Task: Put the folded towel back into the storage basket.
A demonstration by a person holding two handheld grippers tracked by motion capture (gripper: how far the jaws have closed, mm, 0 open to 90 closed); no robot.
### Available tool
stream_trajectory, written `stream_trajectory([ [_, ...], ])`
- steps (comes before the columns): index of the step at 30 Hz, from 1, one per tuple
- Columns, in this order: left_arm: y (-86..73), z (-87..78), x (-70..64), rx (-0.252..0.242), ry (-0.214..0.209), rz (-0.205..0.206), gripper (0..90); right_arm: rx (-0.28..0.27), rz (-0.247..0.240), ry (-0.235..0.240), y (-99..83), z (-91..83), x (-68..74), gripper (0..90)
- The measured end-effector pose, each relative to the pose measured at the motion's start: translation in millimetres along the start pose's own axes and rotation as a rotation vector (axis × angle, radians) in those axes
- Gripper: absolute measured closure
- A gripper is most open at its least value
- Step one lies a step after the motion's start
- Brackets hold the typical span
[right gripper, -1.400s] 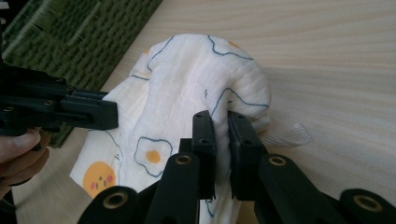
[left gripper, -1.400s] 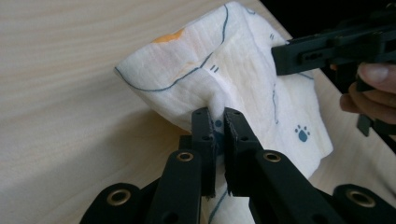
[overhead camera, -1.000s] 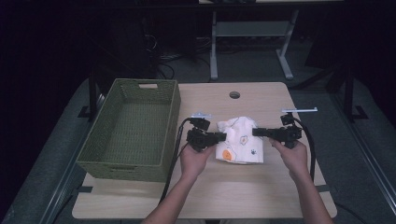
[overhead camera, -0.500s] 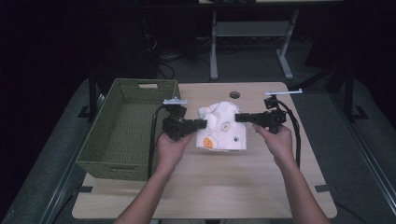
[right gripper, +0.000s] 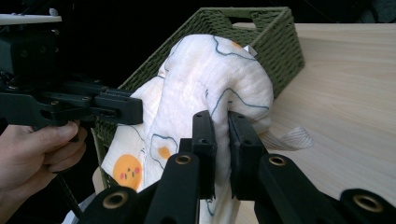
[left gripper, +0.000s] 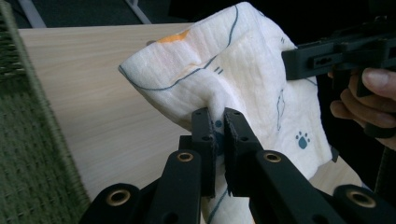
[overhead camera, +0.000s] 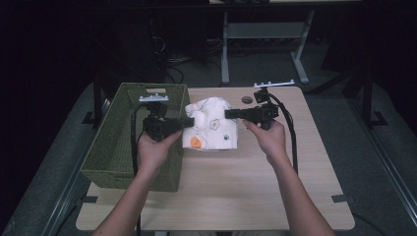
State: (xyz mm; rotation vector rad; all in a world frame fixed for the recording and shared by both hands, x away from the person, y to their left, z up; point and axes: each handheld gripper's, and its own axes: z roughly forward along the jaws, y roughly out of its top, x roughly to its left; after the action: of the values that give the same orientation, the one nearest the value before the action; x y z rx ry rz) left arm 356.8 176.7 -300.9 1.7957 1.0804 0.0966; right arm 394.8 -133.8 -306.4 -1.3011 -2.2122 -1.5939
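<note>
A white cloth (overhead camera: 210, 129) with printed pictures is held up above the wooden table (overhead camera: 236, 182), between the two grippers and just beside the right wall of the green basket (overhead camera: 118, 142). On the cloth an orange round face, a fried egg and a small blue paw print are seen, together with thin blue lines. The cloth (left gripper: 243, 79) is bunched at the top and hangs down loosely below the places where it is gripped. A small ribbed tag at its edge is seen in the right gripper view, near the table surface.

The left gripper (overhead camera: 189, 121) is clamped on the left side of the cloth; in the left gripper view its jaws (left gripper: 218, 140) are pressed together with a fold of the fabric pinched between them. The right gripper (overhead camera: 229, 114) is clamped on the upper right side of the cloth; in the right gripper view the jaws (right gripper: 220, 140) are closed on a thick rolled edge of the cloth (right gripper: 210, 88).

Each gripper is held by one hand of the person, the left hand (overhead camera: 155, 150) partly over the basket and the right hand (overhead camera: 268, 137) over the table. Black cables are seen trailing from both grippers.

The woven basket (right gripper: 243, 28) stands at the left part of the table. A small round hole (overhead camera: 247, 100) is seen in the table top behind the cloth. Behind the table a dark floor and the grey legs of a stand (overhead camera: 265, 34) are visible.
</note>
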Motion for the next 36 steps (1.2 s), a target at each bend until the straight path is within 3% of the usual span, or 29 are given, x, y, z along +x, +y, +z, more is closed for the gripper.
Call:
stream_trajectory([
  [10, 9.4, -32.9, 20.0, -0.012, 0.025, 0.002, 84.7, 0.011, -0.007, 0.014, 20.9, 28.6, 26.3, 82.4],
  [21, 9.2, -65.3, 49.6, -0.019, 0.047, -0.013, 84.7, 0.022, -0.011, 0.027, 33.7, 65.1, 50.7, 82.3],
  [27, 6.8, -76.8, 68.0, -0.013, 0.048, -0.035, 84.8, 0.036, -0.017, 0.03, 38.0, 86.6, 60.1, 82.3],
  [36, 2.7, -92.7, 87.6, 0.005, 0.064, -0.033, 84.6, 0.053, -0.013, 0.035, 41.0, 113.5, 72.1, 82.2],
])
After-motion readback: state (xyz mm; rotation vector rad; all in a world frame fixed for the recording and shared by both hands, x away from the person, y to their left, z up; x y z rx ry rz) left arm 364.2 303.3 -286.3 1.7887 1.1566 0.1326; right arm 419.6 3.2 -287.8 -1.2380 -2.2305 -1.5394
